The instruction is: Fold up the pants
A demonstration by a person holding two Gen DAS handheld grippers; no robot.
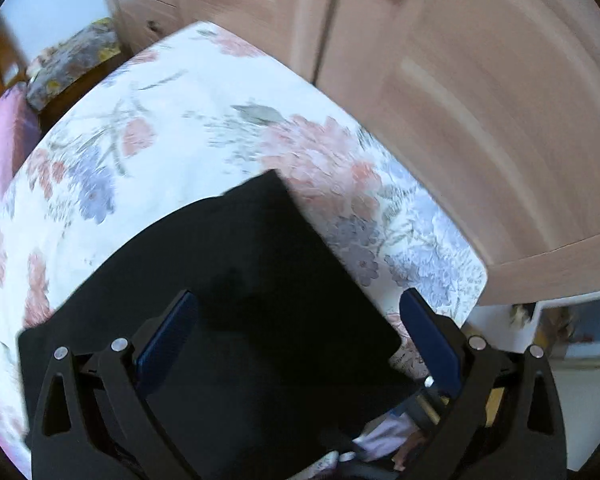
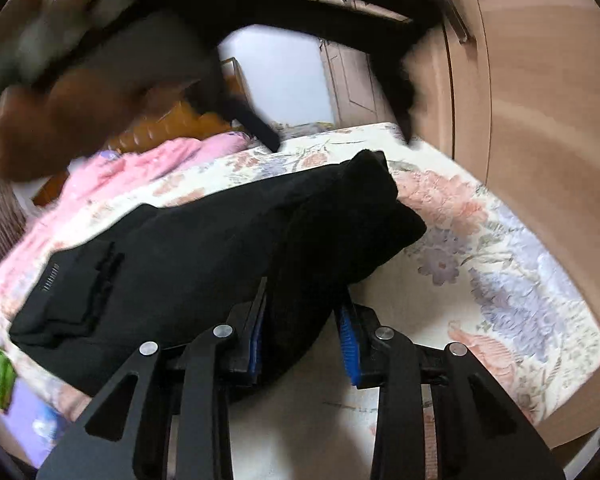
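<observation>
The black pants (image 1: 236,280) lie on a floral bedspread (image 1: 148,128). In the left wrist view they lie flat, and my left gripper (image 1: 300,312) hangs above them with its blue pads (image 1: 168,336) wide apart and empty. In the right wrist view the pants (image 2: 204,256) are bunched and partly folded, with a pocket at the left. My right gripper (image 2: 304,316) has a fold of the black cloth between its blue pads (image 2: 347,340), lifted off the bedspread (image 2: 500,280). The left gripper and the hand holding it show blurred at the top of that view.
Pale wooden wardrobe doors (image 1: 460,80) stand close along the bed's right side. A pink blanket (image 2: 140,164) lies at the bed's far left. A patterned cushion (image 1: 72,60) sits beyond the bed. The bed's corner (image 1: 472,280) is near the left gripper.
</observation>
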